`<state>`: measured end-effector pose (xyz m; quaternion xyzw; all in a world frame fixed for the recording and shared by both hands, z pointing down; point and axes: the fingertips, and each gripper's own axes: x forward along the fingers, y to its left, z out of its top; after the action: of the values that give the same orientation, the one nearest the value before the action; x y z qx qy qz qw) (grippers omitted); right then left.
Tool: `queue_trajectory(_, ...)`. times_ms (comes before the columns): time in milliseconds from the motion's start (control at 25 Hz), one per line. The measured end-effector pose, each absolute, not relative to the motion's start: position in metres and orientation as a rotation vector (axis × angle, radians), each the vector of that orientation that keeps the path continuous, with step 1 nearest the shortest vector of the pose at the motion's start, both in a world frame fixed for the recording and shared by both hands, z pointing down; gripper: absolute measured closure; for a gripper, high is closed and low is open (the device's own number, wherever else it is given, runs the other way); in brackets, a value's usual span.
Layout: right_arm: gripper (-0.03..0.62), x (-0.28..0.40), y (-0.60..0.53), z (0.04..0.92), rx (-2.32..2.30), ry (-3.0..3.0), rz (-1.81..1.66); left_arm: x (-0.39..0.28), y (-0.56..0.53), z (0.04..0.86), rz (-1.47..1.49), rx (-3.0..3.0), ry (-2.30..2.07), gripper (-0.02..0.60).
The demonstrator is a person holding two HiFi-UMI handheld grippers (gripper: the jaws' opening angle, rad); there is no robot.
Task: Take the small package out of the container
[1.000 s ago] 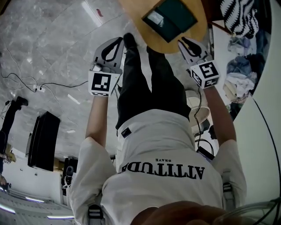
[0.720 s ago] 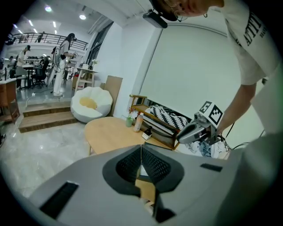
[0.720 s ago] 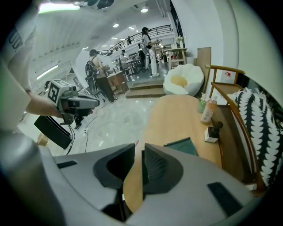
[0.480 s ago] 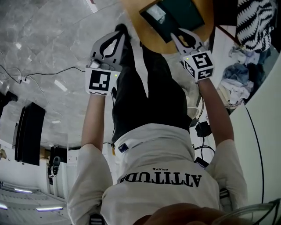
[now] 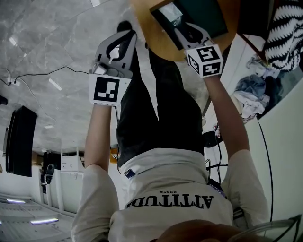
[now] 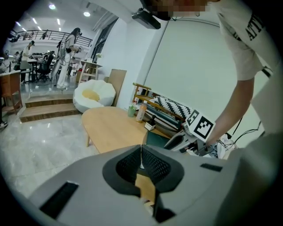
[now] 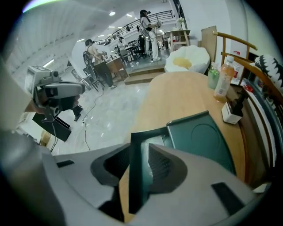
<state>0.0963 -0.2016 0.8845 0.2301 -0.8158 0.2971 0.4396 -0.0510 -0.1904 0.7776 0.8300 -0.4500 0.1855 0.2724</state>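
A dark green container lies open on the wooden table, its lid folded flat. A small pale package sits at the container's near end. My right gripper reaches over that end. In the right gripper view its jaws are opening astride the container's near wall, with the package showing just past them and a gap beside the right pad. My left gripper hangs shut and empty off the table's edge, its pads meeting.
At the table's far side stand an orange-capped bottle, a green cup and a small white box. A wooden bench with a striped cushion runs beside the table. A white beanbag and steps lie beyond.
My right gripper has moved forward over the table to the container's near end, and its jaws now straddle the wall. The left gripper has stayed about where it was.
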Motion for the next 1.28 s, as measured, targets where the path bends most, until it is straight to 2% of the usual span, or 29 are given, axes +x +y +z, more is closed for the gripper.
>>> queue_trajectory(680,0.351,0.094,-0.208,0.995,0.708,-1.800,0.737,-0.065,-0.162,0.834,0.464,2.127,-1.207,0.558)
queue_trajectory(880,0.341,0.090,-0.211,1.015,0.725,-1.762,0.691,-0.070,-0.160,0.840,0.428,2.088,-1.216,0.558)
queue_trajectory(1000,0.355,0.091,-0.215,1.017,0.746,-1.759,0.615,-0.071,-0.159,0.843,0.421,2.081,-1.216,0.558)
queue_trajectory(1120,0.404,0.088,-0.212,1.016,0.717,-1.774,0.582,-0.072,-0.157,0.843,0.416,2.080,-1.219,0.558)
queue_trajectory(1200,0.482,0.087,-0.209,1.016,0.690,-1.781,0.593,-0.072,-0.156,0.841,0.420,2.080,-1.215,0.558)
queue_trajectory(1280,0.494,0.087,-0.208,1.016,0.676,-1.781,0.604,-0.072,-0.155,0.839,0.424,2.082,-1.214,0.558)
